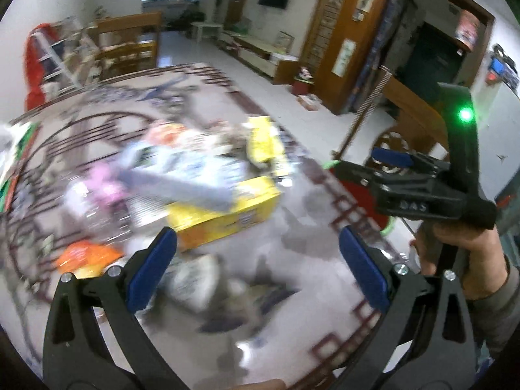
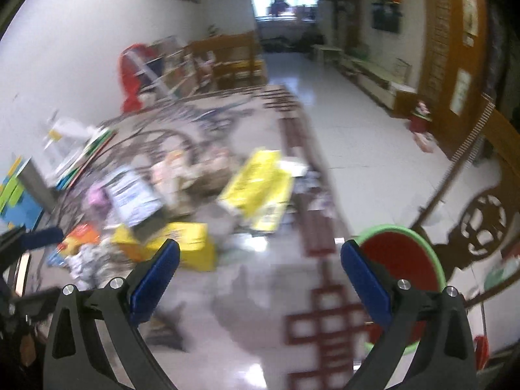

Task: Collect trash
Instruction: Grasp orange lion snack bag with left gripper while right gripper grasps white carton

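A blurred heap of trash lies on the patterned glossy table point(image 1: 308, 227): a yellow box point(image 1: 227, 214), a yellow bag point(image 1: 263, 139), a grey-white wrapper point(image 1: 175, 178), a pink piece point(image 1: 104, 182) and an orange packet point(image 1: 87, 256). My left gripper point(image 1: 256, 260) is open and empty, just in front of the yellow box. My right gripper point(image 2: 260, 269) is open and empty over the table, nearer than the yellow box point(image 2: 191, 247) and yellow bag point(image 2: 260, 188). The right gripper also shows in the left wrist view point(image 1: 390, 159), held in a hand at the right.
A red bin with a green rim point(image 2: 399, 260) stands beside the table's right edge. Books and boxes point(image 2: 81, 156) lie at the table's left side. A wooden chair point(image 2: 234, 61) and shelves stand beyond the table. Tiled floor point(image 2: 357, 123) runs to the right.
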Demonstrator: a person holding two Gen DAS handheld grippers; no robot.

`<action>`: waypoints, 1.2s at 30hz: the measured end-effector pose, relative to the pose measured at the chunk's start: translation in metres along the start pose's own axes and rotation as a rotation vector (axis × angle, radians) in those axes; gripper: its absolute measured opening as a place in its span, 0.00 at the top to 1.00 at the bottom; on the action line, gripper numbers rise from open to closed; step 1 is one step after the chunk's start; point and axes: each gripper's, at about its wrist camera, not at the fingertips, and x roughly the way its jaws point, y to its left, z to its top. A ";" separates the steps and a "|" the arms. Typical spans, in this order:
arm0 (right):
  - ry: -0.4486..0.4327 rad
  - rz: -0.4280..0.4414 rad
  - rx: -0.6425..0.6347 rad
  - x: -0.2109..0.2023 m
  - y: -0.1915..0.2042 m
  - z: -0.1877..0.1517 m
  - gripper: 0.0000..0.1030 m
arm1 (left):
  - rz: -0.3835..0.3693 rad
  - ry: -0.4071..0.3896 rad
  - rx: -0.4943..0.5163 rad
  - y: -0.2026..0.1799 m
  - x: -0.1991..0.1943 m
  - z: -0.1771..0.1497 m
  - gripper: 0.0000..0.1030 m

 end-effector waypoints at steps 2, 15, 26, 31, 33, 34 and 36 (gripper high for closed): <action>0.011 0.033 -0.048 0.007 0.024 -0.001 0.07 | 0.050 -0.007 -0.050 0.028 -0.010 -0.009 0.05; 0.058 0.129 -0.217 0.033 0.088 0.017 0.07 | 0.212 -0.001 -0.279 0.138 -0.035 -0.046 0.05; 0.105 0.153 -0.334 0.073 0.118 0.035 0.07 | 0.197 0.077 -0.464 0.165 -0.001 -0.063 0.06; 0.131 0.156 -0.367 0.091 0.125 0.036 0.07 | 0.188 0.105 -0.546 0.181 0.015 -0.064 0.11; 0.137 0.158 -0.372 0.098 0.126 0.038 0.07 | 0.180 0.112 -0.578 0.187 0.019 -0.066 0.17; 0.139 0.158 -0.373 0.101 0.126 0.039 0.07 | 0.176 0.116 -0.591 0.190 0.022 -0.067 0.19; 0.142 0.164 -0.382 0.106 0.128 0.042 0.07 | 0.169 0.137 -0.600 0.192 0.030 -0.069 0.24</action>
